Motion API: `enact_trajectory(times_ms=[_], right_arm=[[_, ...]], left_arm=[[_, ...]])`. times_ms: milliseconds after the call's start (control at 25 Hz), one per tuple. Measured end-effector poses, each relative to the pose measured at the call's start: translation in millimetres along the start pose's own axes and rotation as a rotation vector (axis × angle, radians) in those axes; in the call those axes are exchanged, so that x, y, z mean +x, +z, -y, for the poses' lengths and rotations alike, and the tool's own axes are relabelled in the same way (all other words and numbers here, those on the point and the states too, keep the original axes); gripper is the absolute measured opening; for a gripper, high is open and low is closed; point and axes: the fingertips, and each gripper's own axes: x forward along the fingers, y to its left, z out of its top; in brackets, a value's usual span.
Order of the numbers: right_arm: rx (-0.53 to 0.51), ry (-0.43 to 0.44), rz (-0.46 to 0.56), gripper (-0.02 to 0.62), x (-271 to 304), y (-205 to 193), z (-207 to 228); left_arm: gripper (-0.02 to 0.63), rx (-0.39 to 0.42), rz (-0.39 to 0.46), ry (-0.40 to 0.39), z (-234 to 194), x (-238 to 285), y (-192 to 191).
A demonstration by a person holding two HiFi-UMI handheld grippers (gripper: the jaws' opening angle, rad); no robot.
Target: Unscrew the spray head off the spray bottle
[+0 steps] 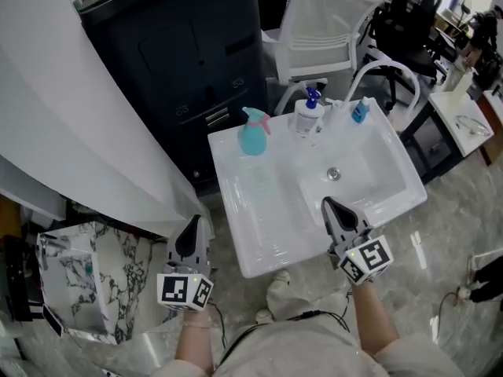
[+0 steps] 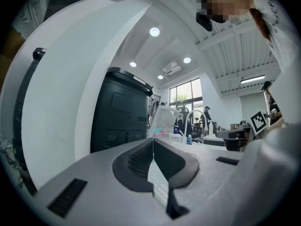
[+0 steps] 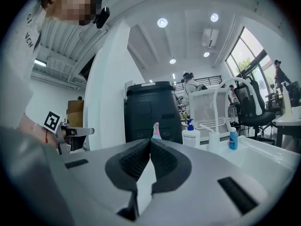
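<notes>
Left gripper (image 1: 195, 221) and right gripper (image 1: 328, 203), both pressed together empty, hang well short of the spray bottle (image 1: 252, 134).

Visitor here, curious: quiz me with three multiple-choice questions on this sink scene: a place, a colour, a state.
1. Where is the spray bottle? A in the basin; B on the sink's back edge, left of the pump bottle; C on the floor.
2. Its body colour? A teal; B red; C black.
3. The left gripper and right gripper are? A both shut, empty; B both open; C clamped on the bottle.
Answers: B, it stands at the rear rim; A, plainly teal; A, jaws together, nothing between.
</notes>
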Motion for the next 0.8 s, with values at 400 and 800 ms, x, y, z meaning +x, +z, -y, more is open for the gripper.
enact_trajectory(times_ms=[400, 800], right_arm=[[0.001, 0.082, -0.04, 0.005, 58, -13, 17], [0.015, 0.158, -0.052, 0.066, 117, -5, 18]], left_arm=[[0.006, 0.005, -0.031, 0.009, -19, 44, -14], [0.008, -0.015, -0.073, -0.08, -19, 95, -18]])
